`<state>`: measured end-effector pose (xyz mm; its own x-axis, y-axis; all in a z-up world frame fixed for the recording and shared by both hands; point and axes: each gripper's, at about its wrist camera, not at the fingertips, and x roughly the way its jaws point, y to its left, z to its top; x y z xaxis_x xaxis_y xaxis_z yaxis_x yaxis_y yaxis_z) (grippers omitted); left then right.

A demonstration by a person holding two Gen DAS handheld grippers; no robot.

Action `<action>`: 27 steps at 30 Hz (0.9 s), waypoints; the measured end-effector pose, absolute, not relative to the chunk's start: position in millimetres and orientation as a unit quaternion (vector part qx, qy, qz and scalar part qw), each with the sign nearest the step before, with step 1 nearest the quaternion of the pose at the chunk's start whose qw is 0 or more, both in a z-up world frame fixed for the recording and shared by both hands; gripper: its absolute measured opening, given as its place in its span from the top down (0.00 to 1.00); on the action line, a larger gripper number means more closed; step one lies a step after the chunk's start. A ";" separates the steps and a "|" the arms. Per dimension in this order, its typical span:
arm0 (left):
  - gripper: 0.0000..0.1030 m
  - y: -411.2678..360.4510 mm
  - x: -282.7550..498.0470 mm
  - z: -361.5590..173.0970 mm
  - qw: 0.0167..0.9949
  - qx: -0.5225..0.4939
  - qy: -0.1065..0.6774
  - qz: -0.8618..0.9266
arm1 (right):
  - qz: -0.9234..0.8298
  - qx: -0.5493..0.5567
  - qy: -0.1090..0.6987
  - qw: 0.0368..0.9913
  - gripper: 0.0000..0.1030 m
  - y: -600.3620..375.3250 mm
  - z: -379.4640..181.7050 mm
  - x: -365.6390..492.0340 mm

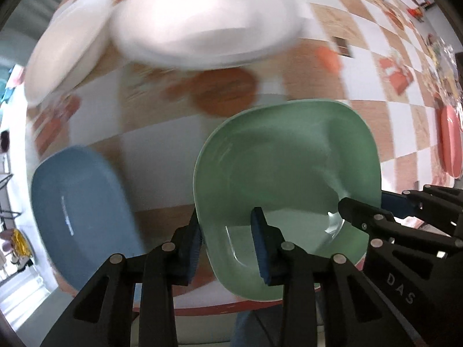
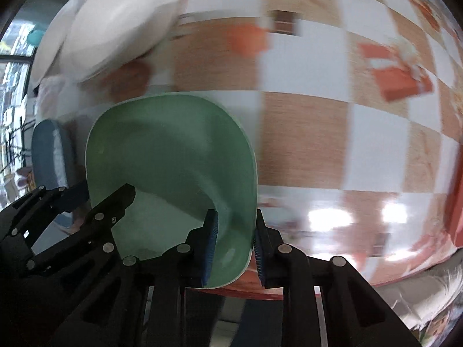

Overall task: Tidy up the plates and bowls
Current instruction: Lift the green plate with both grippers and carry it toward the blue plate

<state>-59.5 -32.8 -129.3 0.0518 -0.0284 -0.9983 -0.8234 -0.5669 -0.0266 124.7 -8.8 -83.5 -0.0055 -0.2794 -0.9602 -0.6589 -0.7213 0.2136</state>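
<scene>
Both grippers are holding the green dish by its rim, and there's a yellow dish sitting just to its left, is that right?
Not quite: the dish to the left of the green dish is blue, not yellow, as the left wrist view shows. Both the left gripper and right gripper do grip its rim.

The square bowl point(image 1: 286, 173) is taken as the landmark, at the near edge of the table point(image 1: 376, 115). Its left rim is straddled by the left gripper point(image 1: 228, 248), and its right rim by the right gripper point(image 2: 234, 248). A second square dish point(image 1: 78, 208) is set just to its left. Two round plates point(image 1: 202, 20) are placed behind it, further left, side by side. Another dish point(image 1: 450, 141) is found well to its right.
</scene>
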 end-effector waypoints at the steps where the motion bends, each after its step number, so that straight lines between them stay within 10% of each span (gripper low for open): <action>1: 0.66 -41.4 -67.3 -130.1 0.323 -0.646 0.328 0.608 | 0.623 -0.690 0.340 0.146 0.74 -14.7 -81.9 117.8; 27: 0.66 -62.5 -54.6 -105.2 0.313 -0.628 0.331 0.631 | 0.619 -0.697 0.335 0.137 0.74 -27.3 -77.2 88.7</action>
